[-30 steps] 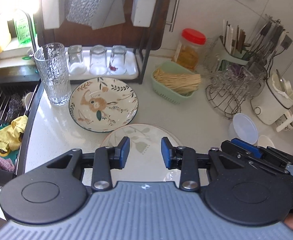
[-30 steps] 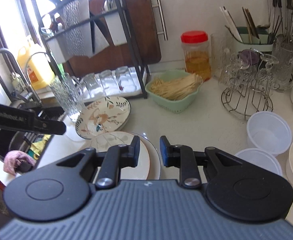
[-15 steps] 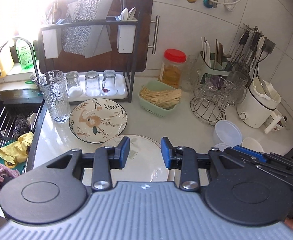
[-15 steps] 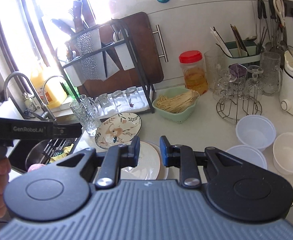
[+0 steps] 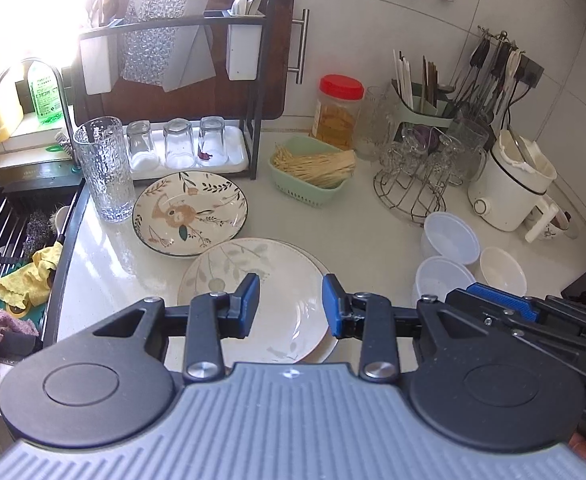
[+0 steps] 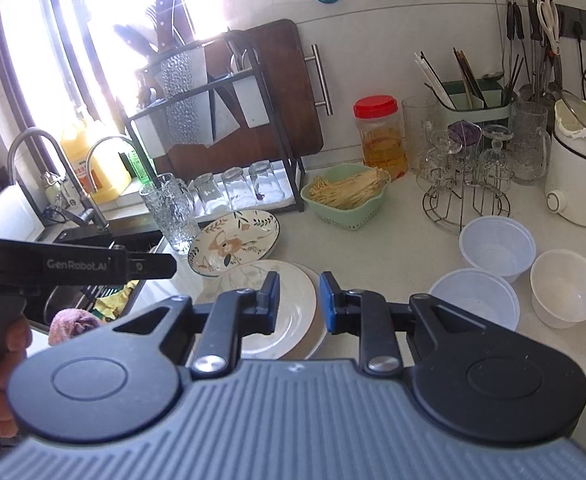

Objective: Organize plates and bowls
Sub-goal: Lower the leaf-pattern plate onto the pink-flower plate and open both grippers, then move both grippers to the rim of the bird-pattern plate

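Nearby, green basket (image 5: pixel 313 188) of pale sticks (image 5: pixel 317 166); three empty plastic bowls (image 6: pixel 497 246).

A home kitchen. White countertop (image 5: pixel 373 240) beside a dark sink (image 5: pixel 9 216) with a curved faucet (image 6: pixel 33 152), tiled wall behind. Dish rack (image 5: pixel 173 92) holding 3 upturned glasses (image 5: pixel 177 142), cutting board (image 6: pixel 261 92) leaning against the wall, hanging utensils (image 6: pixel 533 40), chopstick holder (image 5: pixel 421 100), red-lidded jar (image 5: pixel 339 110), floral plate (image 5: pixel 191 214), 3 plastic bowls (image 6: pixel 497 248).

White plate (image 5: pixel 277 280) w/ grey leaves, floral plate (image 5: pixel 191 213), mint basket (image 5: pixel 309 190)
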